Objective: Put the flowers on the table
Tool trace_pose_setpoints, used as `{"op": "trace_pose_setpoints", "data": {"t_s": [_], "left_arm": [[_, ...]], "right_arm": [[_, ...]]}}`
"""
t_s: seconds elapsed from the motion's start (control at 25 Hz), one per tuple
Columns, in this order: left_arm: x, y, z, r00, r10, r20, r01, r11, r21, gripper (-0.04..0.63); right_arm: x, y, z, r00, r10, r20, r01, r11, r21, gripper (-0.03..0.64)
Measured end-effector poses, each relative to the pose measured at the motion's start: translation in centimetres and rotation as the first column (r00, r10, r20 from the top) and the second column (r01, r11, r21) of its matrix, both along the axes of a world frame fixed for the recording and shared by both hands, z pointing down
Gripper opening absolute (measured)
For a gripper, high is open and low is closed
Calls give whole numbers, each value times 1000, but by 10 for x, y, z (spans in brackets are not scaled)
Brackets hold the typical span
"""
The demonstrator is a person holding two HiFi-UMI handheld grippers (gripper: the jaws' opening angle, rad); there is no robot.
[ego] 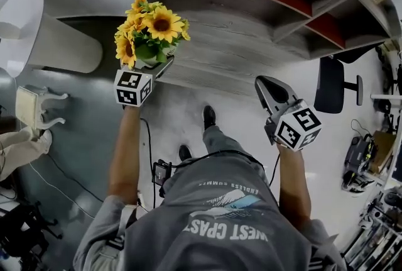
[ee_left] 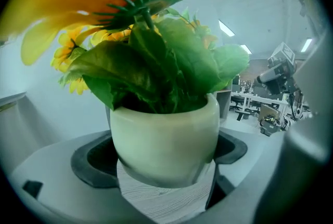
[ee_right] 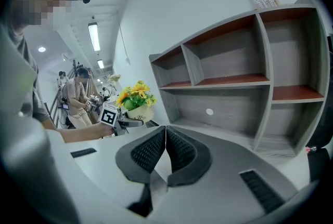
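A bunch of yellow sunflowers (ego: 151, 27) with green leaves stands in a pale round pot (ee_left: 164, 137). My left gripper (ego: 149, 68) is shut on that pot, one dark pad on each side of it, and holds it upright in the air. In the head view the pot hangs over the near left edge of the grey wood-grain table (ego: 251, 43). The right gripper view shows the flowers (ee_right: 136, 95) and the left gripper's marker cube (ee_right: 108, 114) off to the left. My right gripper (ego: 262, 84) is shut, its ribbed pads pressed together with nothing between them (ee_right: 165, 147).
A shelf unit (ee_right: 234, 77) with red-brown boards rises behind the table. A large white cylinder (ego: 53, 40) and a small white chair (ego: 34, 109) are at the left. A black office chair (ego: 333, 84) stands right. A person (ee_right: 78, 95) stands in the background.
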State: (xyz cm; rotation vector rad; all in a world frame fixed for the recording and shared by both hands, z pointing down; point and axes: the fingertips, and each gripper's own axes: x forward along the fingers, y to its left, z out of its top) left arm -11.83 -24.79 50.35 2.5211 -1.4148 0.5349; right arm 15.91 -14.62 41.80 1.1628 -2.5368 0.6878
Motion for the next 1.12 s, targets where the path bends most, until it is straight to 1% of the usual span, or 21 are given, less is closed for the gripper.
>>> {"op": "trace_pose_setpoints", "data": {"t_s": [0.2,0.6,0.84,1.12], "left_arm": [[7,-19,26,1000,-7,-2,7,1000,-29,552],[1,-47,73,999,-32,-16,31,996,-80,552],[-4,-59,102,998,-56,-13,54,992,-117,552],[-7,-71,130,998,-66,10,67,986,-155,552]], "right_arm": [[10,-2,10,1000,6,-14,-6,1000,-31,28],[5,2,32,999,3,-39,-7,995,-98,28],[4,4,41,999,3,-50,-9,992,-126,28],[2,4,49,999,-2,-54,-5,989,-146,28]]}}
